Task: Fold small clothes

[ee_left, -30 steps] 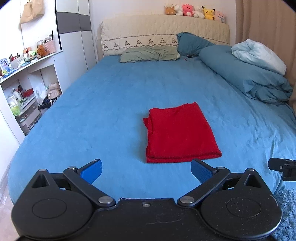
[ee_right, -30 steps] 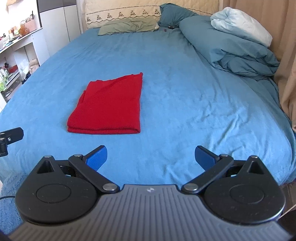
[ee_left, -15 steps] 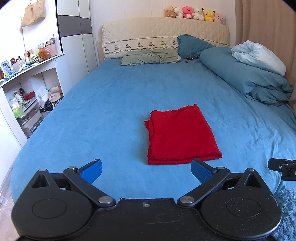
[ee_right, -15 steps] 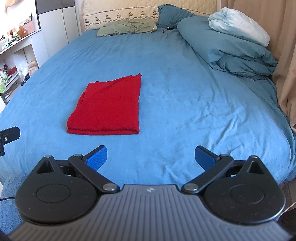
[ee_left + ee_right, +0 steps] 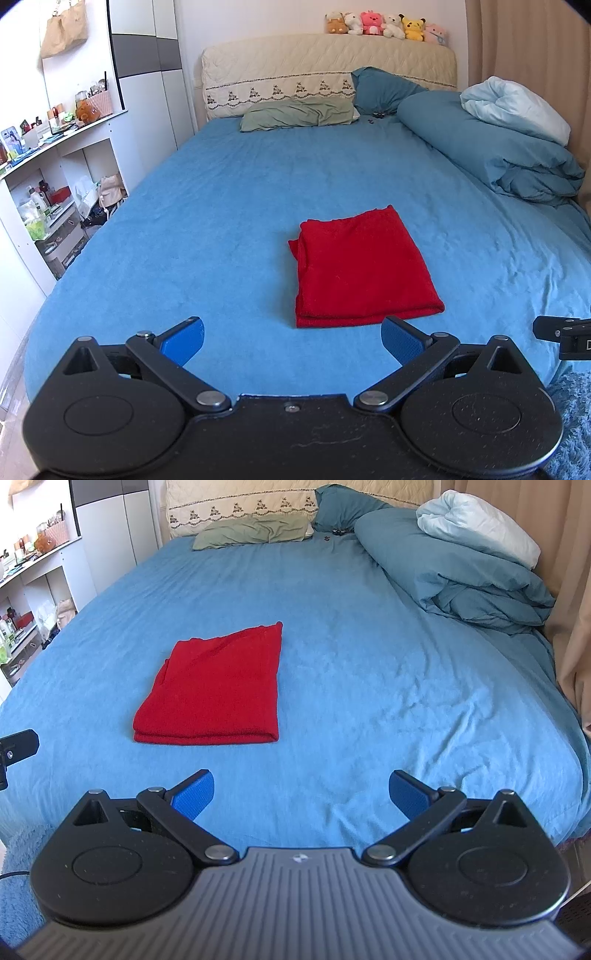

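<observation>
On bed (image 5: 229, 206), red garment (image 5: 360, 267) lies folded flat, near foot edge. Both cameras have drawn back slightly over last second; garment unmoved. Left gripper (image 5: 291, 338) wide open, empty, garment at its 1 o'clock. Right gripper (image 5: 301, 794) likewise, garment at 11. Fold probably finished; far layers hard to judge.

We see broad bare blue sheet (image 5: 221, 206) on every side of the folded red garment (image 5: 362, 266), so our left gripper (image 5: 292, 341) and right gripper (image 5: 301, 792), both spread wide and holding nothing, have free passage to it from the near edge of the bed. Along the right side the heaped blue duvet (image 5: 461, 572) with a pale one on top bars the way, with the curtain (image 5: 576, 602) just beyond it. At the far end the pillows (image 5: 299, 114) lie against the headboard (image 5: 325, 62), and the white shelving (image 5: 62, 177) stands along the bed's left edge.
</observation>
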`<state>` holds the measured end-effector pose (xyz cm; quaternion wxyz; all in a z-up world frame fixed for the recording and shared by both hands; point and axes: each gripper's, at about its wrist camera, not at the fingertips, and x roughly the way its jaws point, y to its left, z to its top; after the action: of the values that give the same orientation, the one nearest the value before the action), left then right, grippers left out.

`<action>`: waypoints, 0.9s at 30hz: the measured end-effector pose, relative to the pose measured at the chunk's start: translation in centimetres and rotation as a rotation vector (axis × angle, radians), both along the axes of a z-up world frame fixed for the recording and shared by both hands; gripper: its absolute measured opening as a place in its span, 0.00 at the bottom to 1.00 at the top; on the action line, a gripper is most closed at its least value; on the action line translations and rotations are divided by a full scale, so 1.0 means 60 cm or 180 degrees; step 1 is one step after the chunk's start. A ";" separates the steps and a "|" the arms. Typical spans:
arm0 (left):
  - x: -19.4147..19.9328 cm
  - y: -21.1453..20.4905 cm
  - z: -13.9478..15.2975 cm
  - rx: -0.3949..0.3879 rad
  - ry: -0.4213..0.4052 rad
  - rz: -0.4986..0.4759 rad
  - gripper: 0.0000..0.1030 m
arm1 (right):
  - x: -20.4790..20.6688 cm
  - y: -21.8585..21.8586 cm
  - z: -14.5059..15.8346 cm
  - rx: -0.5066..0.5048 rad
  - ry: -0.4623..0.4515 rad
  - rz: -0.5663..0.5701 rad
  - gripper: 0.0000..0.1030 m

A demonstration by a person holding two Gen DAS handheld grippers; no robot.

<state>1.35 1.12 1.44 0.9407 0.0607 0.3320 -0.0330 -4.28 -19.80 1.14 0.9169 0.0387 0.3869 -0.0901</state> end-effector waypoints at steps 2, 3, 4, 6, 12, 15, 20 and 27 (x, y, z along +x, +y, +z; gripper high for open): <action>0.000 0.000 0.000 0.0005 0.0000 0.0001 1.00 | 0.000 0.001 0.000 0.0001 0.0002 0.0002 1.00; 0.000 -0.001 0.000 0.0006 0.0001 0.0002 1.00 | 0.000 0.001 -0.001 0.0003 0.0003 0.0002 1.00; -0.001 -0.002 0.000 0.0004 -0.0001 0.0002 1.00 | 0.000 0.002 -0.001 0.0002 0.0002 -0.0001 1.00; 0.000 -0.002 0.000 0.0002 -0.0006 0.0000 1.00 | 0.000 0.002 -0.001 0.0004 0.0003 0.0002 1.00; 0.000 0.004 0.000 -0.0011 -0.0012 -0.0008 1.00 | 0.002 0.000 -0.003 -0.0001 -0.0008 0.0016 1.00; 0.000 0.004 0.001 -0.0009 -0.0017 -0.0011 1.00 | 0.003 0.002 -0.004 -0.0010 -0.0006 0.0021 1.00; -0.001 0.003 0.000 -0.0012 -0.0017 -0.0010 1.00 | 0.003 0.003 -0.003 0.0007 -0.0002 0.0034 1.00; -0.001 0.008 0.003 -0.0029 -0.0028 -0.0020 1.00 | 0.003 -0.001 -0.001 -0.0001 -0.0008 0.0049 1.00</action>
<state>1.28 1.62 1.60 0.9424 0.0576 0.3275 -0.0372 -4.11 -19.84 1.10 0.9180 0.0357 0.3861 -0.0830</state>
